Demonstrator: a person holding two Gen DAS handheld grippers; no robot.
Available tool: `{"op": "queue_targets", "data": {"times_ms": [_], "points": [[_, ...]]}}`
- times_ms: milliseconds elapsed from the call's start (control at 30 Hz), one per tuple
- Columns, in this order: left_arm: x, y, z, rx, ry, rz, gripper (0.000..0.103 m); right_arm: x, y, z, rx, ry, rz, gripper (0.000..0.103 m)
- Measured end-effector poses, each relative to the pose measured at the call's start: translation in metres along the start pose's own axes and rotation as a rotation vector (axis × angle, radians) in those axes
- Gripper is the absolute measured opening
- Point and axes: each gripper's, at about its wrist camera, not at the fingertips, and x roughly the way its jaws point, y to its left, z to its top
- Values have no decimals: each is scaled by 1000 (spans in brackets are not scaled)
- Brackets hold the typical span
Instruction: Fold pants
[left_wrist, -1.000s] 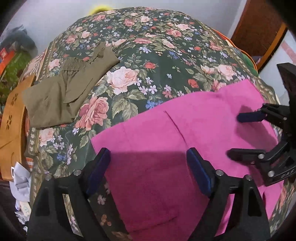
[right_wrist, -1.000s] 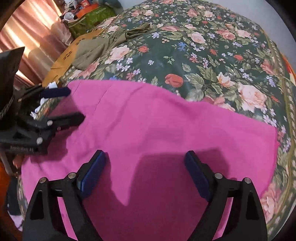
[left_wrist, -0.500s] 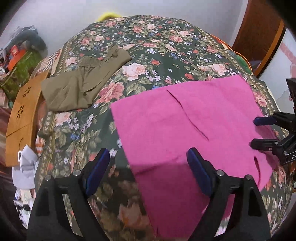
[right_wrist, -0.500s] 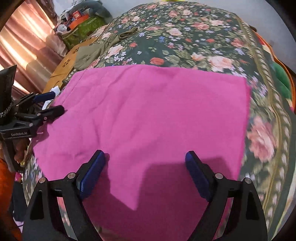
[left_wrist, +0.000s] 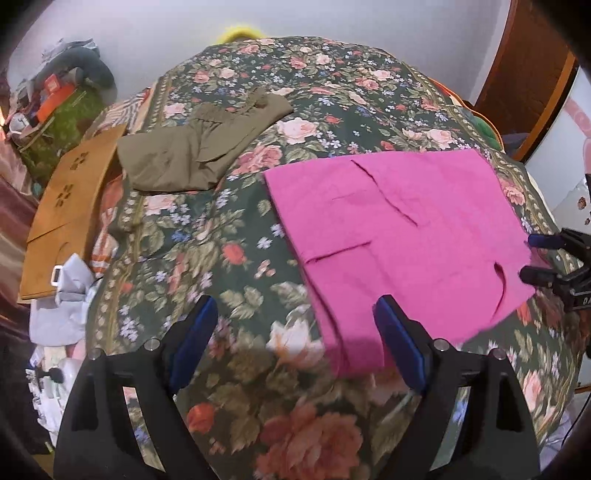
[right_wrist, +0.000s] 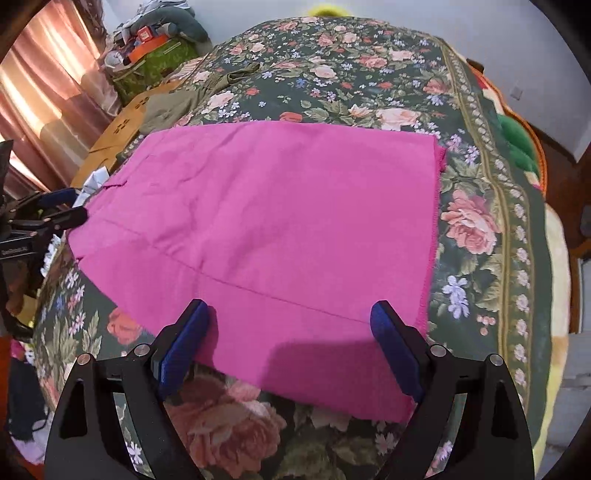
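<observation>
— Where are the pants?

— The pink pants (right_wrist: 280, 229) lie spread flat on the bed, over the dark floral bedspread (left_wrist: 229, 251), folded into a broad, roughly square slab with straight edges. In the left wrist view you can see a slanted pocket slit and a couple of short creases on top; the right wrist view shows one long seam line running across the near part.

— And the fingers?

— Both sets stand wide apart with nothing between them. The left gripper (left_wrist: 295, 343) hangs over the bedspread just beside the near-left corner of the pants; its right finger overlaps the cloth in the picture, though I can't tell whether it touches. The right gripper (right_wrist: 288, 343) hangs over the near edge of the pants, gripping nothing.

— Anything else on the bed?

— An olive-green garment (left_wrist: 195, 151) lies crumpled farther back, well apart from the pink one, near a brown wooden board (left_wrist: 70, 206) at the bed's side.
</observation>
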Motion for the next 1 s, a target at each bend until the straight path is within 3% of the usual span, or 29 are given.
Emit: {"op": "queue_targets", "data": {"times_ms": [167,400,633,700,1000], "points": [[-19,12,-9,-49,-13,15,88,-14,8,3,-6,-54,1,87],[-43,16,-13,-222,-53,-94,91,-32,36,18,-60,-178,2,87],[-38,-8,-24,-247,-7,-188,91,2,55,6,-152,-105,-34,87],[-36,-16,-27,-232,8,-201,91,0,53,1,-154,-142,-35,87],[-13,-35,-29,-258,90,-335,93,1,45,1,-104,-116,19,88]]}}
